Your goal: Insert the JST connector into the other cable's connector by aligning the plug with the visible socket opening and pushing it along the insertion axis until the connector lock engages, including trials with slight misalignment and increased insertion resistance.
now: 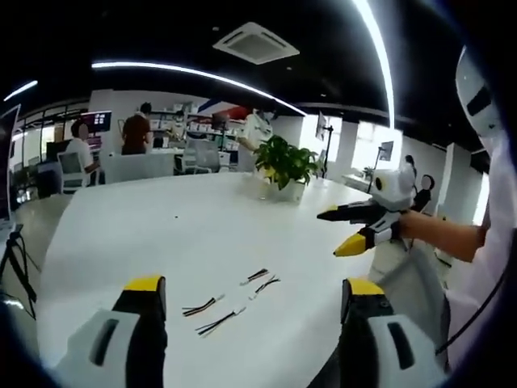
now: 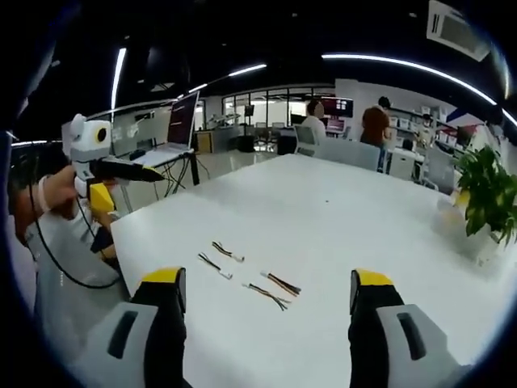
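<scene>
On the white counter (image 1: 161, 234) four short cables (image 2: 246, 273) lie close together, apart from both grippers. They are thin and look alike — the person could pick a wrong pair, or pinch the wires and not the connector body. The left gripper (image 1: 250, 299) and the right gripper (image 2: 266, 295) hover above the counter, well over the cables, jaws wide open and holding nothing.

bare table (image 2: 323, 218) around 4 cables (image 2: 246, 275); plant (image 2: 489, 194) far edge.
</scene>
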